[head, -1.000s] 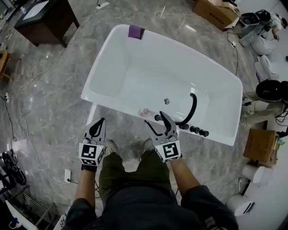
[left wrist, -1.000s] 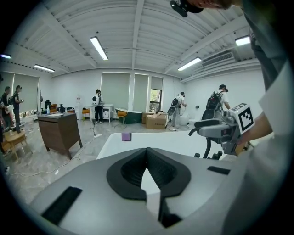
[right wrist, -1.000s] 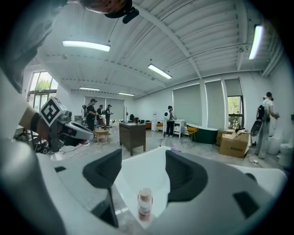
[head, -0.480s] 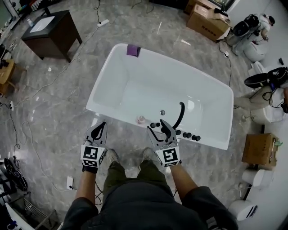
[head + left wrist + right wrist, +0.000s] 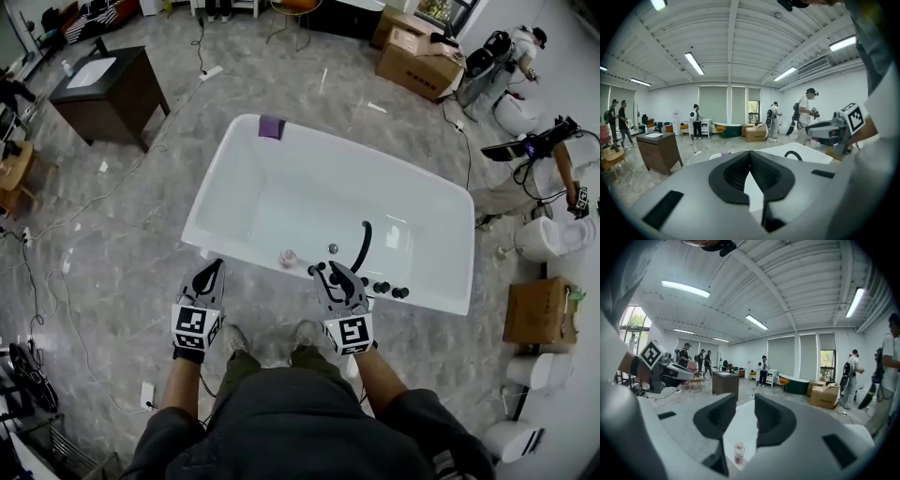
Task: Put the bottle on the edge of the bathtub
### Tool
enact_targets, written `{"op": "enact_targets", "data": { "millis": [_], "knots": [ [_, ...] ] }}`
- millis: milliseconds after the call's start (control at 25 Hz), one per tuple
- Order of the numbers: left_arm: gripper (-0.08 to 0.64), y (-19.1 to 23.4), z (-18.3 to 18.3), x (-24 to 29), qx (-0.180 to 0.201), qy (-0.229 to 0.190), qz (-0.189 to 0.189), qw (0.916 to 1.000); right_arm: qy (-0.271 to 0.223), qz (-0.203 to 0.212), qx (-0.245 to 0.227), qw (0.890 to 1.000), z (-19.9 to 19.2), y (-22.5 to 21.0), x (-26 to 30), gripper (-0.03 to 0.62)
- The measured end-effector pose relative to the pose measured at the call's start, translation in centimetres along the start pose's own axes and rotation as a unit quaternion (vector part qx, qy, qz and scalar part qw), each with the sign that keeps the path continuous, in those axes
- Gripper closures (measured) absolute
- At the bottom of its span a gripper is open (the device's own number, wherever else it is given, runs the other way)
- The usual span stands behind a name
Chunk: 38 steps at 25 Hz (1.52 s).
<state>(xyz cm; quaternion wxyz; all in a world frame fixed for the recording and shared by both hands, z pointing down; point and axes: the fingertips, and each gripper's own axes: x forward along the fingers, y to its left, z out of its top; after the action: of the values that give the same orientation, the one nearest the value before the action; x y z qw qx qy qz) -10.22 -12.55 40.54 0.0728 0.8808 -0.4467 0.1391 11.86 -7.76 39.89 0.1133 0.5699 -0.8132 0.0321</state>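
A small pinkish bottle stands upright on the near rim of the white bathtub. In the right gripper view the bottle shows low down, beyond the jaws and apart from them. My right gripper hovers over the near rim, just right of the bottle. Its jaws are closing with a gap still showing and nothing between them. My left gripper hangs left of the bottle, short of the tub, with its jaws together and empty.
A curved black faucet and several black knobs sit on the rim right of my right gripper. A purple item lies on the far corner. A dark wooden table, cardboard boxes, cables and people surround the tub.
The right gripper's jaws have narrowed from wide apart. The tub has slid up and away in the head view. The bottle stays on the rim.
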Motion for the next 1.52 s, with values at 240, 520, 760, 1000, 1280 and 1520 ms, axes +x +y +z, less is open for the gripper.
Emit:
{"op": "enact_targets", "data": {
  "millis": [240,520,760,1000,1280,1520],
  "knots": [
    [0.558,-0.9,0.5,-0.4,0.003,-0.005,-0.003,1.0000,-0.004,-0.014,0.001,1.000,0.3,-0.5,-1.4,0.525],
    [0.558,-1.6,0.4,-0.7,0.006,-0.002,-0.007,1.0000,-0.005,-0.030,-0.001,1.000,0.5,-1.2,-2.4,0.589],
    [0.558,-2.2,0.6,-0.5,0.008,-0.002,-0.007,0.9999,0.002,-0.035,0.005,0.999,0.0,-2.1,-2.7,0.592],
    [0.558,-2.2,0.3,-0.6,0.009,0.000,-0.007,0.9999,0.003,-0.035,0.005,0.999,-0.2,-2.1,-2.6,0.592],
    [0.558,-2.6,0.5,-0.5,0.012,-0.001,-0.009,0.9999,0.004,-0.034,0.001,0.999,-0.2,-2.3,-2.7,0.592],
    [0.558,-2.5,0.5,-0.4,0.013,-0.002,-0.010,0.9999,0.005,-0.036,-0.001,0.999,-0.3,-2.3,-2.7,0.592]
  ]
}}
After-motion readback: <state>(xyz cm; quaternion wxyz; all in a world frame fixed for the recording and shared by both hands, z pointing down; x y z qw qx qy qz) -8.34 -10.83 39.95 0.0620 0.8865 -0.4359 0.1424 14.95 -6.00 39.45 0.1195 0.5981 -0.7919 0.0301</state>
